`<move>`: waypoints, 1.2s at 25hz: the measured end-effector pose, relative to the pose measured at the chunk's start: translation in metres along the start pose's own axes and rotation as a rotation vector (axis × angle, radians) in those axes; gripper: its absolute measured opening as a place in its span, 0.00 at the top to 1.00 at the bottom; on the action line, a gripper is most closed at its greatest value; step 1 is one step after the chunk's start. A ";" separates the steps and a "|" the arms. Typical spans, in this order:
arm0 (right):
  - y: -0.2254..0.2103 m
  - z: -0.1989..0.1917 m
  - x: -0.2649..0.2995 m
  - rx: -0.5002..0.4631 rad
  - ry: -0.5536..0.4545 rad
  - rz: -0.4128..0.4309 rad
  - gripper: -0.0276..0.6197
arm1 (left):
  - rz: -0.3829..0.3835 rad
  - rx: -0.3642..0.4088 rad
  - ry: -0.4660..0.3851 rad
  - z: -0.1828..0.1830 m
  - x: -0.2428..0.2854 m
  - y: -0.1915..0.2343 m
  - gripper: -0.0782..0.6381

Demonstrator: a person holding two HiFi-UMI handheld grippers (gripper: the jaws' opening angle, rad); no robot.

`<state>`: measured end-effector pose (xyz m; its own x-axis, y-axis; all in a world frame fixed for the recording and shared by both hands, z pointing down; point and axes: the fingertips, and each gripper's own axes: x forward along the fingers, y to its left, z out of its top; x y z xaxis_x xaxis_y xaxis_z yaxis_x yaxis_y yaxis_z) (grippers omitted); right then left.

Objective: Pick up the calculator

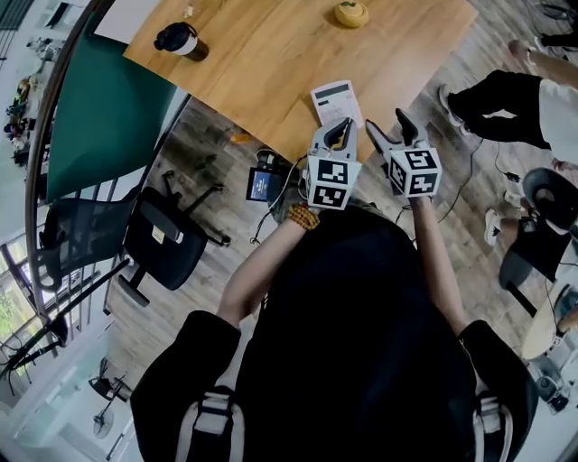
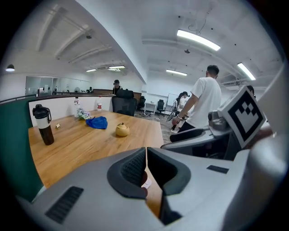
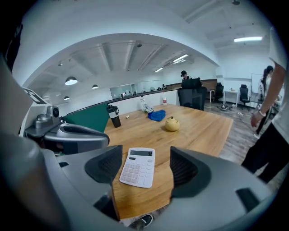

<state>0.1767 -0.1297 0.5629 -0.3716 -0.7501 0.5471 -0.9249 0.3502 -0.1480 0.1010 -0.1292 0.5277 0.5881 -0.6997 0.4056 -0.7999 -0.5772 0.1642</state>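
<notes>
Overhead, white calculator (image 1: 336, 102) lies flat near corner of wooden bench (image 1: 271, 63). Left hand-held gripper (image 2: 146, 164) closed, jaws pressed together, nothing between. Right hand-held gripper (image 3: 146, 155) spread, jaws wide apart, calculator framed in gap (not touching it). Dark flask (image 1: 181, 41) and yellow pot (image 1: 351, 13) stand well apart, farther along bench.

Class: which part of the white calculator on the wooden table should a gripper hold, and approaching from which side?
Take the calculator by its long side edges at the keypad end, probably coming from the near edge of the table. It lies flat and thin, that end nearest, and the right gripper, jaws open, frames its width.
</notes>
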 end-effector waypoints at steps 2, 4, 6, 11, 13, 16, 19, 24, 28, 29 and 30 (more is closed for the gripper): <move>0.001 0.001 0.005 -0.006 0.006 0.010 0.43 | 0.010 0.027 0.015 -0.009 0.004 0.004 0.85; 0.002 0.002 0.010 -0.018 0.014 0.021 0.43 | 0.027 0.033 0.034 -0.017 0.006 0.011 0.85; 0.002 0.003 0.017 -0.028 0.021 0.031 0.43 | 0.045 0.026 0.049 -0.024 0.008 0.021 0.85; 0.002 0.004 0.031 -0.041 0.028 0.061 0.43 | 0.089 0.020 0.086 -0.044 0.015 0.038 0.85; 0.002 0.002 0.036 -0.043 0.034 0.065 0.43 | 0.101 0.016 0.098 -0.050 0.017 0.043 0.85; 0.001 -0.005 0.046 -0.035 0.053 0.066 0.43 | 0.111 0.016 0.113 -0.057 0.020 0.050 0.85; 0.002 -0.012 0.054 -0.030 0.074 0.074 0.43 | 0.116 0.016 0.131 -0.064 0.025 0.054 0.85; 0.004 -0.022 0.068 -0.032 0.108 0.090 0.43 | 0.122 0.017 0.179 -0.082 0.035 0.061 0.85; 0.007 -0.029 0.080 -0.036 0.127 0.107 0.43 | 0.128 0.019 0.209 -0.094 0.041 0.066 0.85; 0.007 -0.031 0.082 -0.035 0.133 0.110 0.43 | 0.128 0.021 0.216 -0.096 0.042 0.067 0.85; 0.008 -0.033 0.085 -0.033 0.140 0.113 0.43 | 0.127 0.024 0.222 -0.098 0.044 0.067 0.85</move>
<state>0.1406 -0.1727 0.6353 -0.4558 -0.6204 0.6383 -0.8740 0.4476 -0.1890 0.0612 -0.1571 0.6446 0.4407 -0.6588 0.6098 -0.8609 -0.5025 0.0793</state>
